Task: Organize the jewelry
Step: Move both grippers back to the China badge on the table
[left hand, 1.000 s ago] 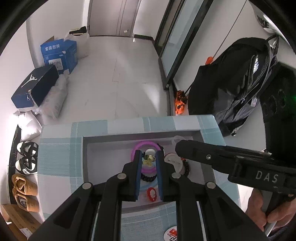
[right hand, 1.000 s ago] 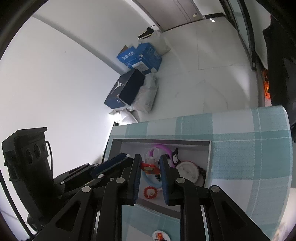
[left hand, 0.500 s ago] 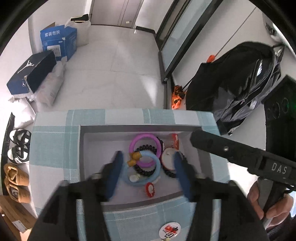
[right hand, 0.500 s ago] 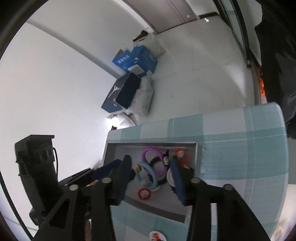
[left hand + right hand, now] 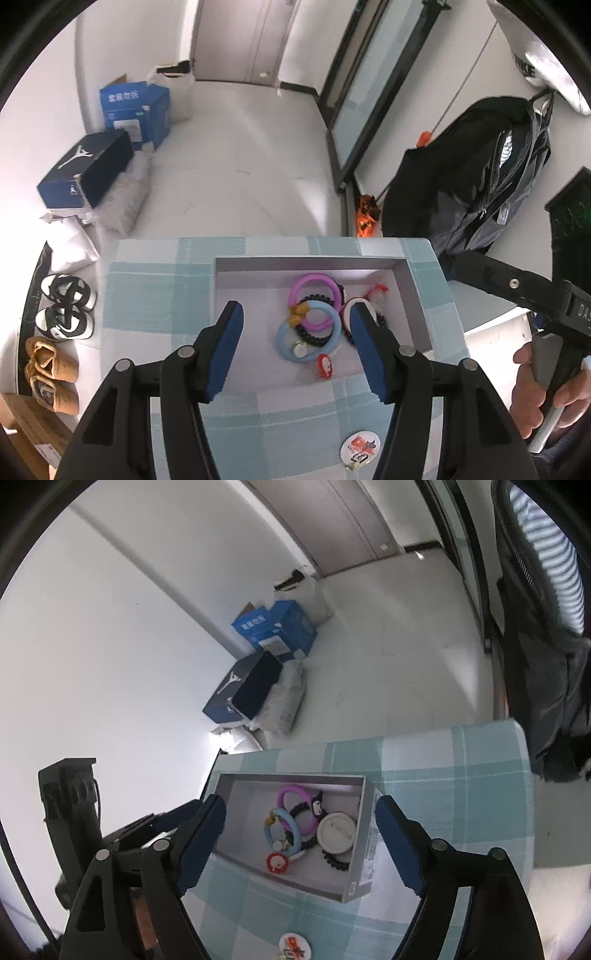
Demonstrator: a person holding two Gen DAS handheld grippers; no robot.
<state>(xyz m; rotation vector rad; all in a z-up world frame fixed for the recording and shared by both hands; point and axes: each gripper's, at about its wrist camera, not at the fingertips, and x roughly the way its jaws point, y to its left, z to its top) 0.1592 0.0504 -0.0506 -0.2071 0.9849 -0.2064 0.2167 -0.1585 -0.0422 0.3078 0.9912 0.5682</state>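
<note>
Grey tray (image 5: 417, 295) sits at frame centre on the checked worktop (image 5: 155, 295). Inside it lie a purple ring (image 5: 316, 291), a blue ring (image 5: 309, 338), black beads (image 5: 314, 334), a white disc (image 5: 337, 832) and a red charm (image 5: 324, 365). Left gripper (image 5: 297, 347): fingers apart, empty. Right gripper (image 5: 299, 840): fingers widening, nothing gripped. A round badge (image 5: 360, 448) lies on the cloth, lower centre.

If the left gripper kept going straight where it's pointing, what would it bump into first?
Probably the light blue ring bracelet lying in the grey open box; it sits between the left gripper's open fingers. Depth is hard to judge here.
</note>
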